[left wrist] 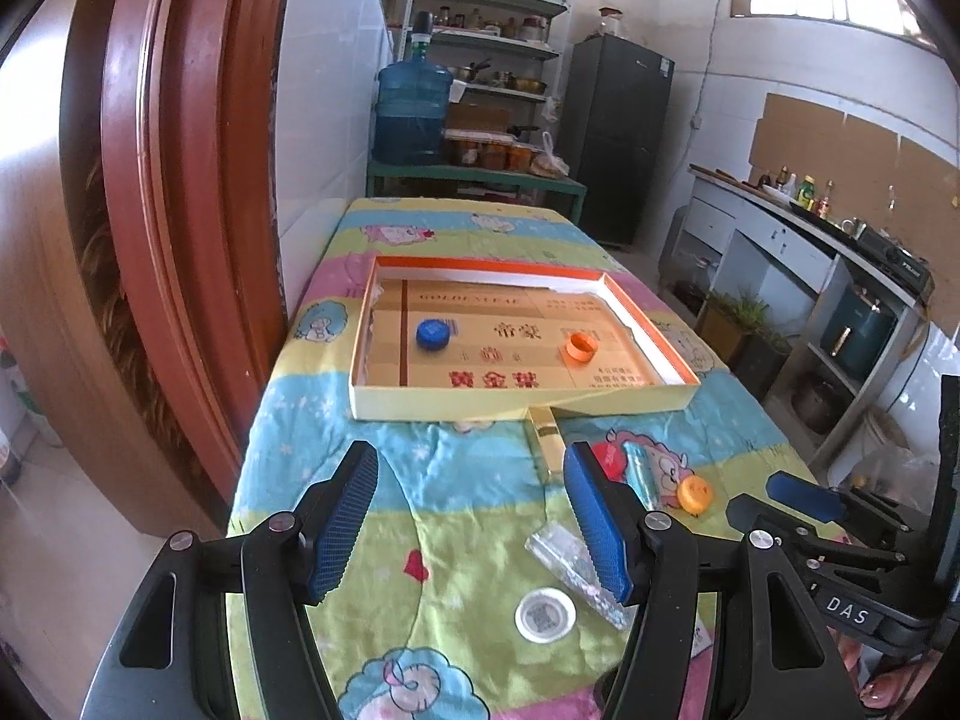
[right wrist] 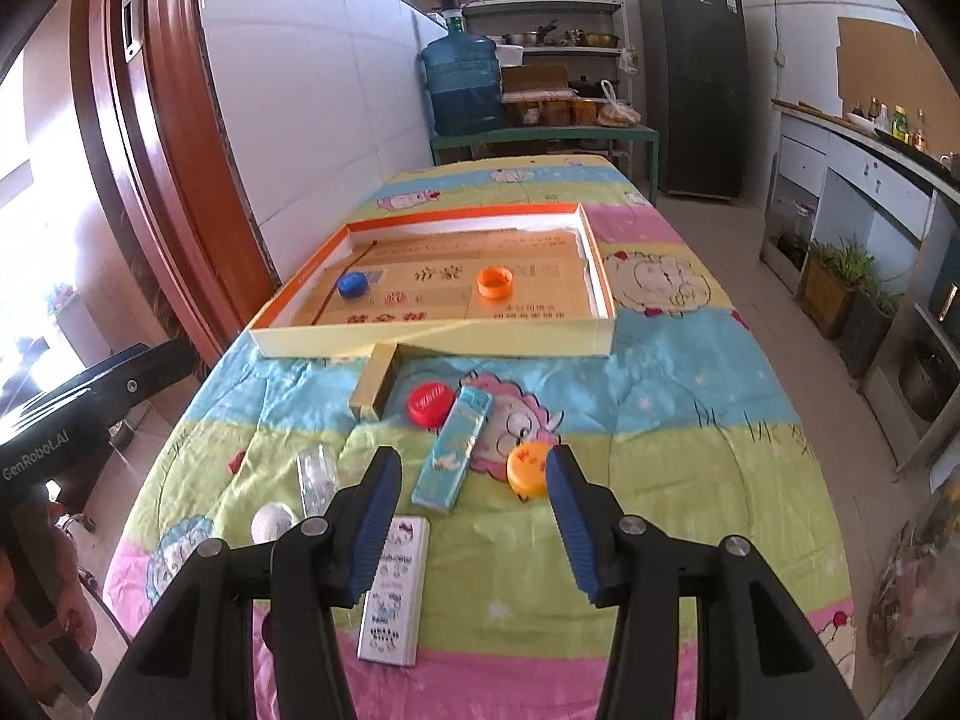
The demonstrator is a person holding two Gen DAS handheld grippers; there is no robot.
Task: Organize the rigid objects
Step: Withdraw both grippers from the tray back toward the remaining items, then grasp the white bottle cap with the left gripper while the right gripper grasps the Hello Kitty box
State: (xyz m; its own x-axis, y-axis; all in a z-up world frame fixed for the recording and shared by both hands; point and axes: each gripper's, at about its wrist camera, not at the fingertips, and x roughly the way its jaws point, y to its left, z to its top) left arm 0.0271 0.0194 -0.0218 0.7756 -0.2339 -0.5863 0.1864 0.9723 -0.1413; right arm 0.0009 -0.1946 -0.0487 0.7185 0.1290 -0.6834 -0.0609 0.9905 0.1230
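Shallow cardboard tray (right wrist: 600, 276) with orange rim sits mid-table; inside it a blue cap (right wrist: 352, 284) toward the door side and an open orange cap (right wrist: 495, 283) toward the counter side, well apart. A gold box (right wrist: 373, 383) lies just in front of the tray's near wall, one end at the wall. Near it a red cap (right wrist: 431, 402), and just beside that a teal box (right wrist: 453, 450) lying at a slant. A yellow-orange cap (right wrist: 528, 467) rests near the teal box's lower end, close to the right gripper's (right wrist: 474, 516) outer finger. That gripper hangs over the cloth, jaws moderately apart, nothing between them; a white printed box (right wrist: 393, 588) lies partly under its inner finger. A clear plastic wrapper (left wrist: 570, 564) and a white round lid (left wrist: 545, 615) lie toward the near door-side corner. Left gripper (left wrist: 474, 525) hangs above these, jaws wide, empty; its right finger covers part of the wrapper and the red cap in the left wrist view. Table surface is a padded quilt (right wrist: 690, 420) with cartoon sheep in pink, green and blue bands. A red-brown door frame (left wrist: 150, 180) stands to the left. Beyond the table: a blue water jug (left wrist: 411, 111) on a green bench, shelving with pots and jars, a dark fridge (left wrist: 618, 132), and a kitchen counter (left wrist: 780, 222) with bottles on the right.
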